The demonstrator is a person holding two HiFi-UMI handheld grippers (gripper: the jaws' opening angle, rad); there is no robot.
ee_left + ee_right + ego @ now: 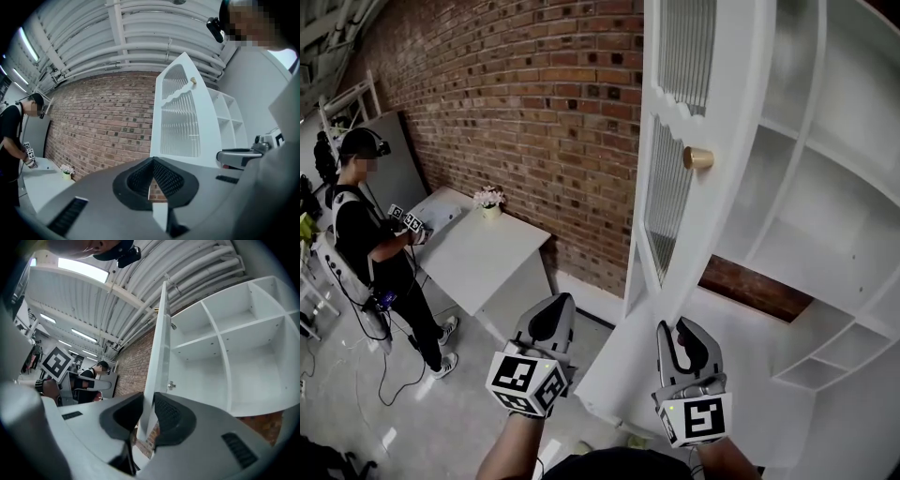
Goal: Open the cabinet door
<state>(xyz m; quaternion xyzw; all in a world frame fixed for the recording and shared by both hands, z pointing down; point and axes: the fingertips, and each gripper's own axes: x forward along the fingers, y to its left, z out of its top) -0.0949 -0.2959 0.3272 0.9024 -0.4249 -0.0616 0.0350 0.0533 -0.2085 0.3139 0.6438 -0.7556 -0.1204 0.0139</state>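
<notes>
Cabinet door (722, 225) hangs open beside brick wall (534, 112), right gripper (677, 333) fingers clamping its edge, left gripper (555, 305) closed.

Left tool (554, 309) shut; right tool (679, 330) clamped; both held forward.

White, ribbed-glass cabinet door (714, 223), swung open

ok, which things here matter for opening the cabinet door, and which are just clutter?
Job: cabinet door, knob, cabinet, right gripper on the door's edge.
Lying about: white table, flower pot, bystander, empty left gripper.
</notes>
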